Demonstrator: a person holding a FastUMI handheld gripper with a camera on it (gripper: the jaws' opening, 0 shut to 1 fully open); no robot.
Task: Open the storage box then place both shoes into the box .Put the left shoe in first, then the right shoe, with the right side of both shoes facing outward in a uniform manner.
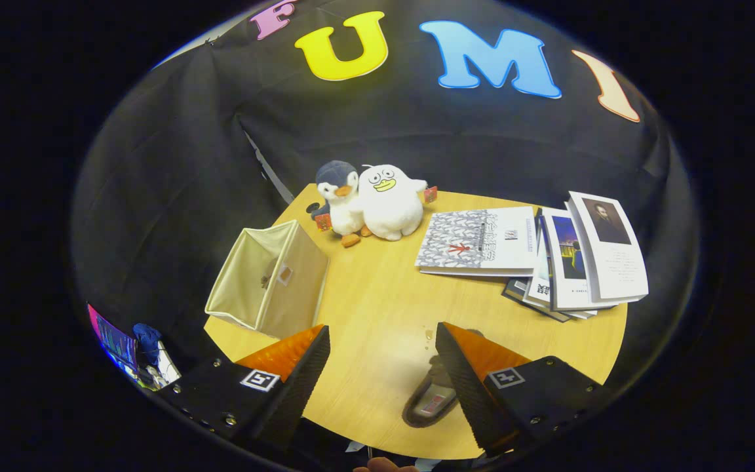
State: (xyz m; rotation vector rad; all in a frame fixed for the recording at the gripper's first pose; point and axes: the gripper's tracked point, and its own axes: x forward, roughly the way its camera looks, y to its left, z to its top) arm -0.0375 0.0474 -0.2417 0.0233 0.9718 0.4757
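Note:
A beige fabric storage box (269,282) stands on the round wooden table (384,295), ahead and to the left of my fingers; its top is open and its inside looks bare. A dark shoe (431,400) lies on the table right by my right finger, which partly hides it. My gripper (381,344) hovers above the table's near part, open wide, with only bare wood between the fingers. The left finger's tip sits just short of the box's near corner.
Two plush toys, a penguin (340,200) and a white duck (389,202), sit at the table's far edge. A patterned book (476,242) and a fanned stack of books (587,262) lie beyond the right finger. The table edge runs close beneath the fingers.

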